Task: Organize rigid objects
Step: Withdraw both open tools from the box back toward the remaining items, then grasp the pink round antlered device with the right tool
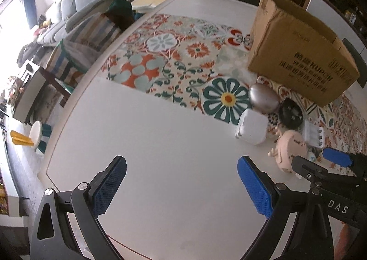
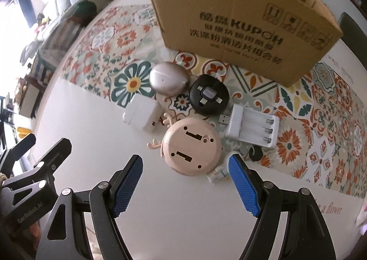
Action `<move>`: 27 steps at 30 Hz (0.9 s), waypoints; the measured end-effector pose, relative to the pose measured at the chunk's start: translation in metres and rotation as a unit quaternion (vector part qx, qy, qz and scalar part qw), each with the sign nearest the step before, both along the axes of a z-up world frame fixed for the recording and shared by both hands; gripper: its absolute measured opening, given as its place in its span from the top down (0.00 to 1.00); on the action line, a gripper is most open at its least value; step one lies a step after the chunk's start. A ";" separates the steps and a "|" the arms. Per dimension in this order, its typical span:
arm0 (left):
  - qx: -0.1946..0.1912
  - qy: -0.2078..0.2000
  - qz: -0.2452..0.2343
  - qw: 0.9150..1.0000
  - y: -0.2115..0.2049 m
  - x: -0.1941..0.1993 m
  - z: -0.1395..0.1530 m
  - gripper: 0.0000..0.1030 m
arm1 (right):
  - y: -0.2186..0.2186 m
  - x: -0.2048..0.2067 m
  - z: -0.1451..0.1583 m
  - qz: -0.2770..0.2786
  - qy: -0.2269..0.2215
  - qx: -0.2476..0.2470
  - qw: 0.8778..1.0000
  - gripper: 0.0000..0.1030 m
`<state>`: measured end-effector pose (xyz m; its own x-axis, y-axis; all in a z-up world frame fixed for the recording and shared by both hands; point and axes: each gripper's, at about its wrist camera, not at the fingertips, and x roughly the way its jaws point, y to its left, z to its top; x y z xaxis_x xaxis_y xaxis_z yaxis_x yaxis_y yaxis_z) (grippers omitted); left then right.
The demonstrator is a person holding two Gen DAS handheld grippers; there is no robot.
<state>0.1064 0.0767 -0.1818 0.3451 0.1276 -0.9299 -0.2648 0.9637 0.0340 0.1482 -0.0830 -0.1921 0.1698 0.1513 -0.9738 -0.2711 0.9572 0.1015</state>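
Both views look steeply down along their own fingers onto a white table [image 1: 142, 145]. The left wrist view sits farther left, over bare tabletop, with the brown cardboard box [image 1: 296, 53] and a cluster of small items at its right edge. The right wrist view hangs closer over that cluster, the round pink device [image 2: 191, 147] near centre. Both share the box [image 2: 240, 23], the floral patterned mat [image 1: 174, 62] and the pink device [image 1: 290, 152].

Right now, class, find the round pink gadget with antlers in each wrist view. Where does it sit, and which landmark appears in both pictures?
Left wrist view: the round pink gadget lies at lower right, beside the right gripper.
Right wrist view: it lies at centre, just beyond the open blue fingertips.
Shared landmark: the cardboard box standing behind it.
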 end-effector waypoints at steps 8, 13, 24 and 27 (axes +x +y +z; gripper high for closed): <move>0.003 0.023 0.011 1.000 -0.001 0.001 -0.017 0.04 | 0.010 0.007 -0.024 0.038 0.020 -0.026 0.999 0.25; 0.006 0.035 0.016 0.999 -0.001 0.004 -0.027 0.04 | 0.015 0.012 -0.037 0.054 0.033 -0.035 0.997 0.25; 0.011 0.048 0.018 0.999 -0.002 0.010 -0.039 0.04 | 0.020 0.028 -0.062 0.062 0.055 -0.037 0.996 0.25; 0.013 0.050 0.018 0.998 -0.003 0.012 -0.040 0.04 | 0.018 0.031 -0.068 0.063 0.061 -0.037 0.995 0.25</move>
<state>0.1183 0.0741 -0.2220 0.2450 0.1623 -0.9558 -0.2924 0.9523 0.0868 0.1793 -0.0655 -0.2603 0.0335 0.0918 -0.9952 -0.3799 0.9222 0.0723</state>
